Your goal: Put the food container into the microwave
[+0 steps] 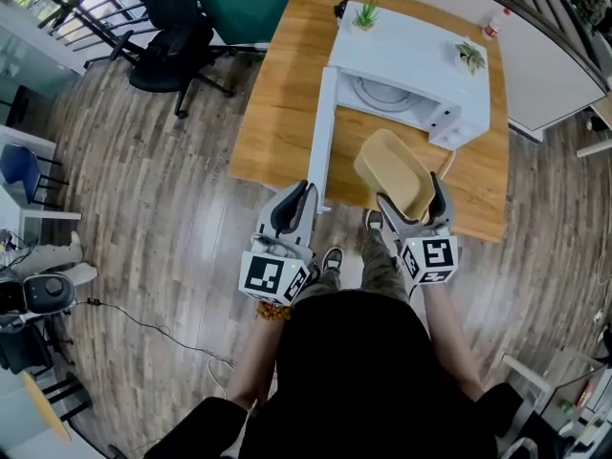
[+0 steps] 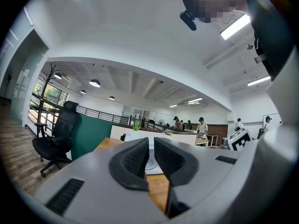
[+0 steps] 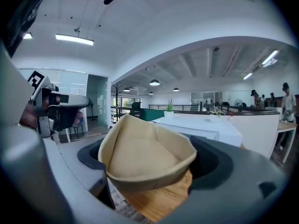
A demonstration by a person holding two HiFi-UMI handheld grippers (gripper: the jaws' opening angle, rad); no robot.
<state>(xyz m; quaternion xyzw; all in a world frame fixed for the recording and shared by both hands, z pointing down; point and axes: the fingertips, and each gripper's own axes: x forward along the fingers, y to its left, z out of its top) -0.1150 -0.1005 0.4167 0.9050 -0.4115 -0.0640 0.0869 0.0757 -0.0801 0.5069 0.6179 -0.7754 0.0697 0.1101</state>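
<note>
A tan food container (image 1: 394, 169) hangs above the wooden table's near edge, squeezed between the fingers of my right gripper (image 1: 413, 202). In the right gripper view the container (image 3: 147, 153) fills the space between the jaws and its walls bow inward. The white microwave (image 1: 409, 73) stands on the table with its door (image 1: 323, 137) swung open toward me and its round turntable (image 1: 382, 92) showing. My left gripper (image 1: 294, 208) hovers at the table's near edge by the door; its pads (image 2: 138, 158) almost touch, with nothing between them.
Two small potted plants (image 1: 366, 13) (image 1: 470, 57) sit on the microwave's top. A black office chair (image 1: 177, 51) stands to the far left of the wooden table (image 1: 277, 113). A white counter (image 1: 545, 65) runs at the far right. Several people stand in the distance in the left gripper view.
</note>
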